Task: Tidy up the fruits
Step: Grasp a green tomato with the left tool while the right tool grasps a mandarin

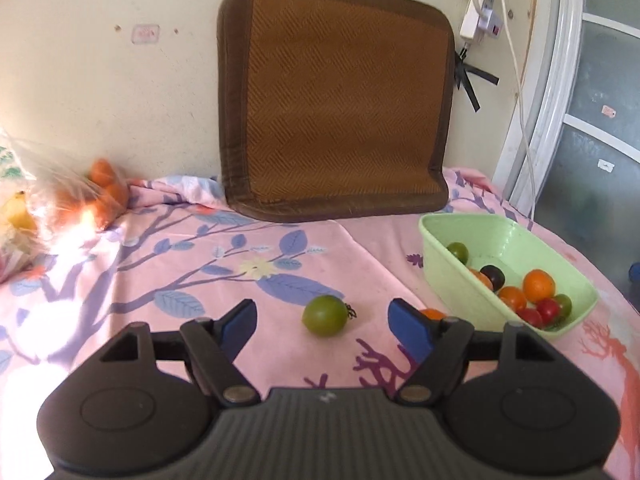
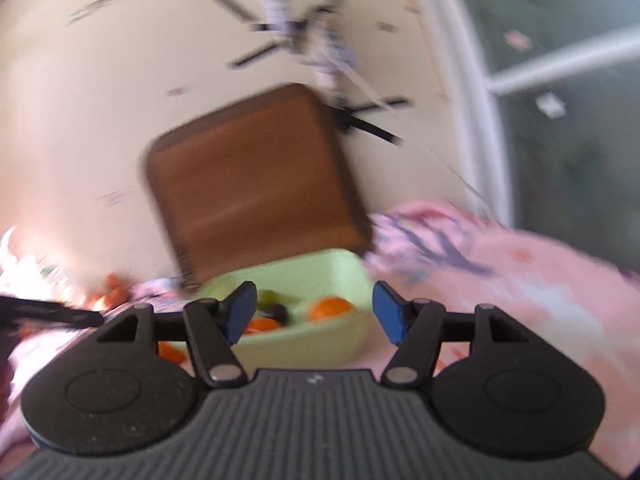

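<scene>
A green tomato point(image 1: 325, 315) lies on the pink floral cloth point(image 1: 200, 264), just ahead of my left gripper point(image 1: 324, 324), which stands open with nothing between its blue pads. An orange fruit point(image 1: 432, 313) peeks out behind the right pad. To the right sits a light green tub point(image 1: 452, 276) holding several small tomatoes, orange, red, green and dark. The right wrist view is blurred: my right gripper point(image 2: 314, 312) is open and empty, held above the near rim of the same green tub point(image 2: 344, 336), with orange and dark fruit inside.
A brown woven mat point(image 1: 336, 96) leans against the wall at the back. A clear plastic bag with orange fruit point(image 1: 100, 188) and a banana point(image 1: 16, 212) lies at the far left. A white cable and power strip point(image 1: 480, 12) hang by the window frame on the right.
</scene>
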